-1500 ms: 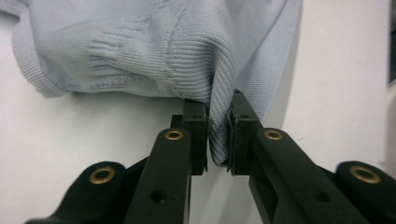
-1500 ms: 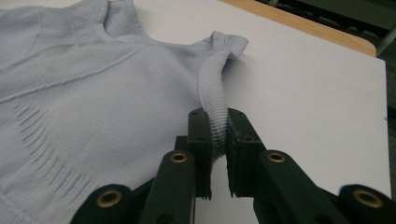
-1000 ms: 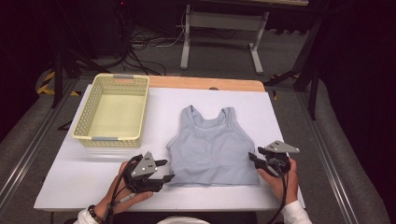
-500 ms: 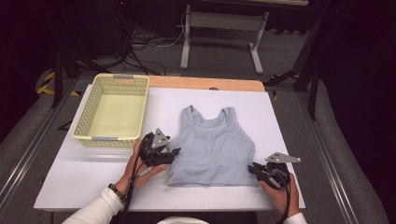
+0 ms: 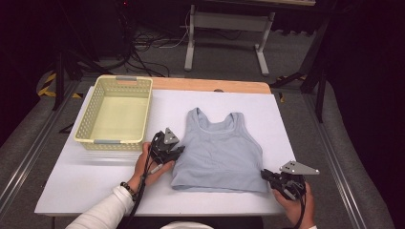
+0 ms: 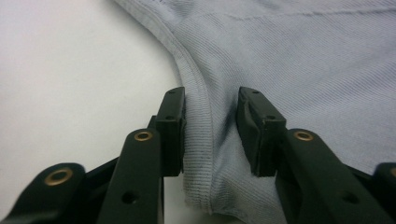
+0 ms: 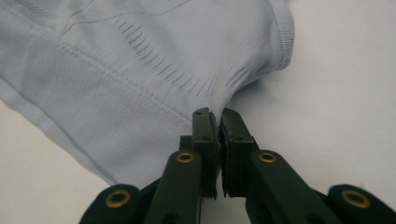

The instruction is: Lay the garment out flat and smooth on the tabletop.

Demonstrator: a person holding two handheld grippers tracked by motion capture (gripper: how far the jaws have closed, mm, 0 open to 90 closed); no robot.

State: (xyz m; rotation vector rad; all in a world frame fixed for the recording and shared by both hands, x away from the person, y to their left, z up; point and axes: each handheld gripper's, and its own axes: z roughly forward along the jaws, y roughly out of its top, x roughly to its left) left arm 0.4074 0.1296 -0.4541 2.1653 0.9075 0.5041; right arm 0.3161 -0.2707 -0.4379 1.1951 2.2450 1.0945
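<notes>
High view. Since a second ago the left gripper (image 5: 177, 151) has moved from the lower left of the frame, off the cloth, up to the top's (image 5: 219, 152) left side seam at mid frame. The right gripper (image 5: 268, 175) has slid from beside the right seam down to the lower right hem corner. The top lies where it lay, flat on the white sheet (image 5: 86, 181), straps toward the far edge, right of the basket (image 5: 114, 113). The basket is pale yellow plastic, rectangular, with perforated walls and grey handle strips. The sheet is matte and smooth, covering a wooden table (image 5: 210, 85) whose far edge shows bare.

Left gripper view. The jaws have just been closing. They straddle a raised fold at the bound edge of the top (image 6: 299, 60), near the middle of the frame. The left pad sits against the ribbed binding; the right pad (image 6: 252, 126) stands just off the fabric with a dark gap, so no firm pinch yet. The fabric is a fine rib knit, grey-blue, with a thicker rolled hem.

Right gripper view. The jaws have just been closing and are now nearly together at centre frame, pinching a tuck of the top (image 7: 116, 84). The cloth puckers in radiating creases toward the tips. A wide ribbed band runs along the hem at the left.
</notes>
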